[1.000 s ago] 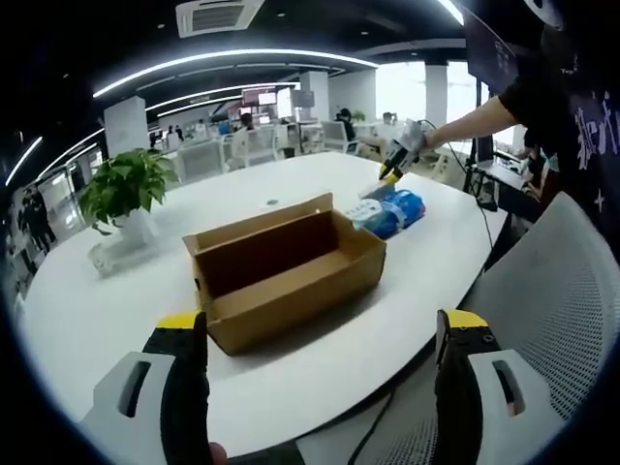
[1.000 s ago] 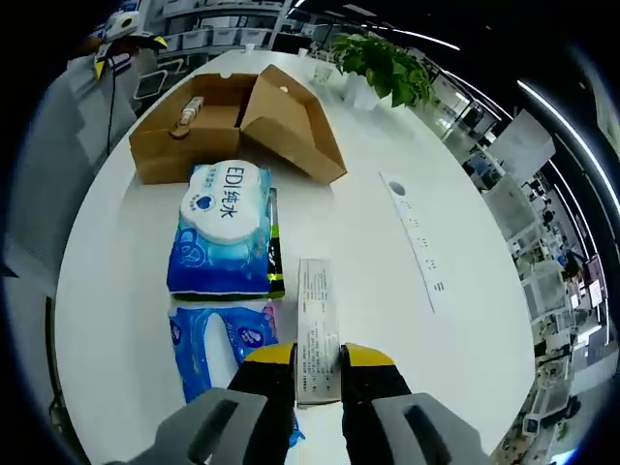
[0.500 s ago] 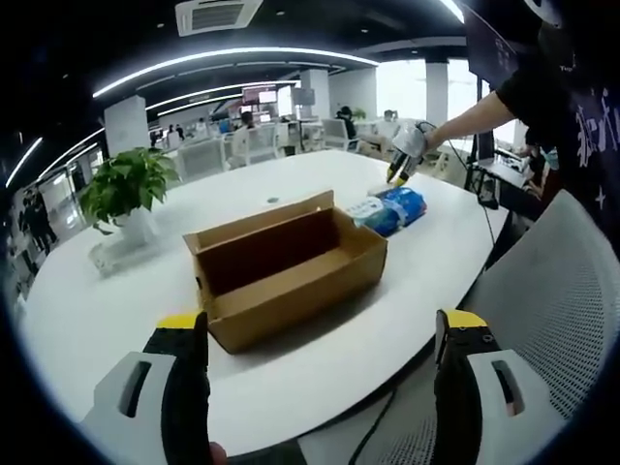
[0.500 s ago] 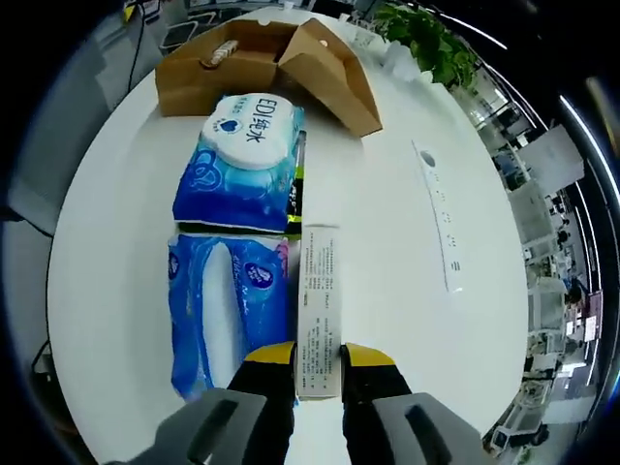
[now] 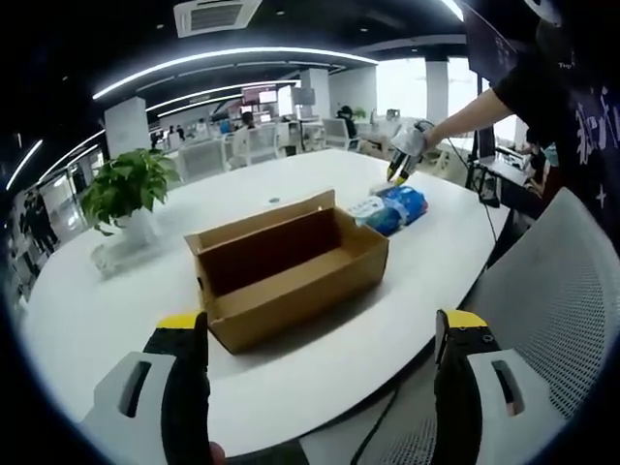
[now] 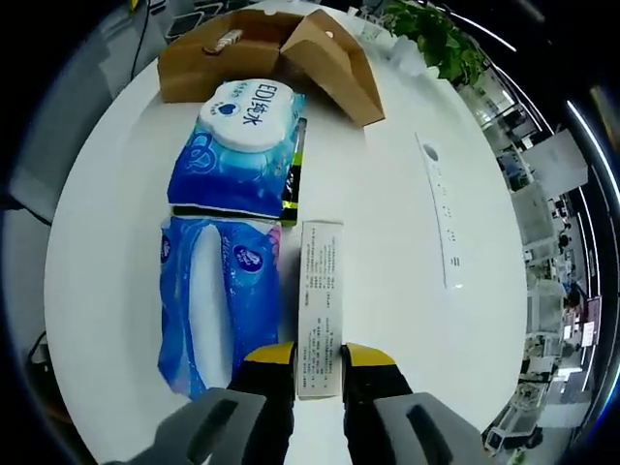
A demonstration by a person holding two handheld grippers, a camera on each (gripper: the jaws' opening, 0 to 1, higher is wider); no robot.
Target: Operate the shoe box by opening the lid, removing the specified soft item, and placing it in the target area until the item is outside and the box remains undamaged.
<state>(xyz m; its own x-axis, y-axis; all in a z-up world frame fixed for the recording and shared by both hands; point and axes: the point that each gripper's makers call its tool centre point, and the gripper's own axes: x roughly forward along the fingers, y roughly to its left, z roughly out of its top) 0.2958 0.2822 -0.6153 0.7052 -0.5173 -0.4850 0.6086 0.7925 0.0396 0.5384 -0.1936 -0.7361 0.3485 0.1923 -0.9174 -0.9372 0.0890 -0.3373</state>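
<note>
White office table [image 6: 387, 242]: right gripper [image 6: 316, 354] pinching slim carton [image 6: 320, 291] beside tissue packs [image 6: 232, 213], shoe box [image 6: 262, 48] at twelve o'clock, left gripper [image 5: 320, 334] spread, idle.

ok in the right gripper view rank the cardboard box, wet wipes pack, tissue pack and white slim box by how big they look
1. tissue pack and wet wipes pack: alike, tissue pack nearer
2. cardboard box, farthest, so likely understated
3. white slim box

Brown shoe box [image 5: 291, 266] open on table; blue tissue pack [image 6: 221, 300] outside.
</note>
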